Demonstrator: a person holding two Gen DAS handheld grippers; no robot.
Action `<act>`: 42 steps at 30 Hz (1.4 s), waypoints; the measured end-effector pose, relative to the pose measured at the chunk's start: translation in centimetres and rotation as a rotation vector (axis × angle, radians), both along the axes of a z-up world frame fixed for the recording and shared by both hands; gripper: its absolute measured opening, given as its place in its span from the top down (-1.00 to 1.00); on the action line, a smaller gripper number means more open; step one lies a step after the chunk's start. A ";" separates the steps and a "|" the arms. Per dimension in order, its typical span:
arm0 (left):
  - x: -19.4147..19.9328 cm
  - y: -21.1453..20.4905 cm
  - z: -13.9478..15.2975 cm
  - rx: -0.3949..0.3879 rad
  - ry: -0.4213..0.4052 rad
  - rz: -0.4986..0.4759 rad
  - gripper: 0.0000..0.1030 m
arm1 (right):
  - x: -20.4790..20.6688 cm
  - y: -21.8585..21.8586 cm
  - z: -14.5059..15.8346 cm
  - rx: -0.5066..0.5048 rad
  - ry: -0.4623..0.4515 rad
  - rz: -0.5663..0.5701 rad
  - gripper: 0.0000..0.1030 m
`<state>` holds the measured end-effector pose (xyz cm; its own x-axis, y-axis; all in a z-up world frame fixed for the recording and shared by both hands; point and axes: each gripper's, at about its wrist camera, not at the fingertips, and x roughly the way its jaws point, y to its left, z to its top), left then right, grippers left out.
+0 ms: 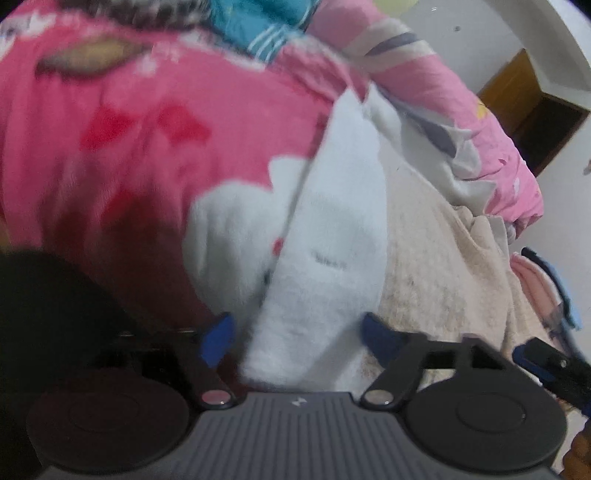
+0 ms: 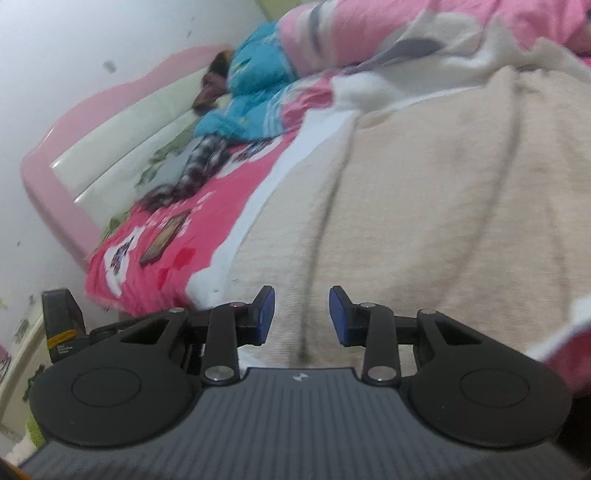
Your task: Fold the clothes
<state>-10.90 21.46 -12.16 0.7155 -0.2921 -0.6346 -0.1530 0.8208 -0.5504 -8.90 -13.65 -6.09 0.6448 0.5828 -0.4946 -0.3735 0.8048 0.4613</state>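
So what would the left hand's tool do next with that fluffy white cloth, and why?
Probably close the left gripper on the fluffy white cloth. Its blue fingers stand apart on either side of the cloth's near end, not pressing it, so nothing is held yet. The cloth lies over the cream blanket and pink bedspread, and folding needs a grip first.

My left claw [image 1: 297, 334] points down at the bed, blue pads [image 1: 218, 338] apart w/ a fluffy white cloth [image 1: 325, 266] hanging between them; pads don't look pressed on it, gap on both sides. Picture's blurred. Cloth runs up toward a pink blanket [image 1: 129, 147] w/ red and white patches on the left. Right of it lies a cream towel [image 1: 436, 266], rumpled. Blue fabric [image 1: 251, 26] at top. Tip of the other claw [image 1: 546, 363] shows at right edge. Brown door [image 1: 517, 92] far right.
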 end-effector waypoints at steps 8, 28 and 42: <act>-1.6 0.2 1.9 0.061 -0.013 0.098 0.91 | -0.5 -8.6 0.4 -0.008 -0.094 -0.241 0.38; 1.7 -6.7 9.5 0.295 -0.356 -0.058 0.89 | 3.9 -33.2 -5.2 0.134 0.051 -0.885 0.92; 5.5 -11.9 4.8 0.409 -0.262 -0.151 0.88 | 8.3 -13.0 0.1 0.093 -0.227 -0.155 0.92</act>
